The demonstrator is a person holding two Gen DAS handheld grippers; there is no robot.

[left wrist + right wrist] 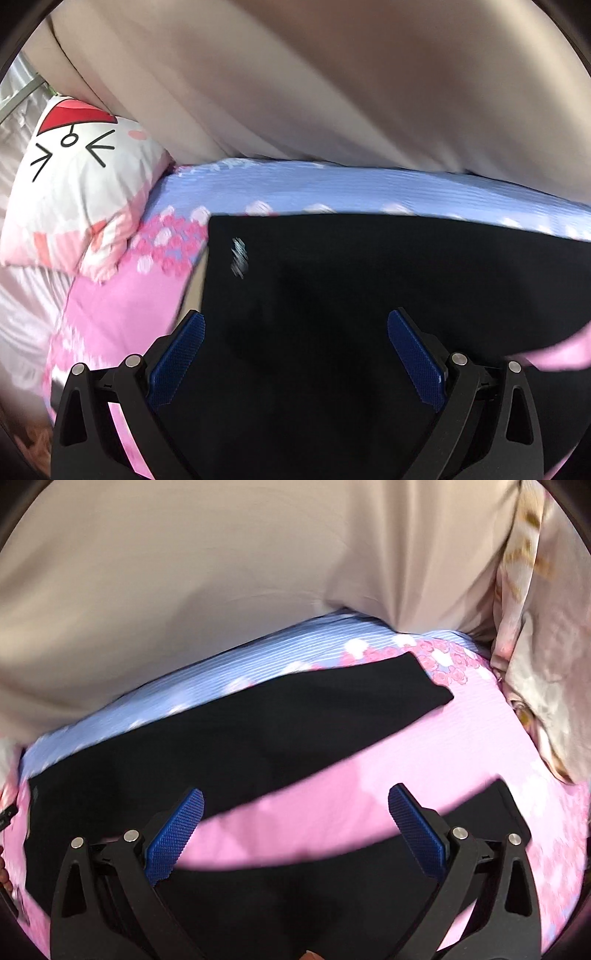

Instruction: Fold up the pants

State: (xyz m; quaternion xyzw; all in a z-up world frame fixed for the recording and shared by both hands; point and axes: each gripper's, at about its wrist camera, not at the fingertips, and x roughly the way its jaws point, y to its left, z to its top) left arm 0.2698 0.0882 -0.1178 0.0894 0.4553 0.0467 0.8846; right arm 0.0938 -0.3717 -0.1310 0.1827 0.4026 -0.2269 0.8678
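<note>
Black pants lie spread flat on a pink and blue floral bedcover. In the left wrist view the waist end with a small white label fills the frame, and my left gripper hangs open just above it, nothing between its blue pads. In the right wrist view the two black legs part in a V over the pink bedcover. My right gripper stands open over the gap between the legs, the nearer leg under its jaws.
A beige wall runs behind the bed. A white cat-face pillow sits at the left end of the bed. A crumpled cream quilt lies at the right end.
</note>
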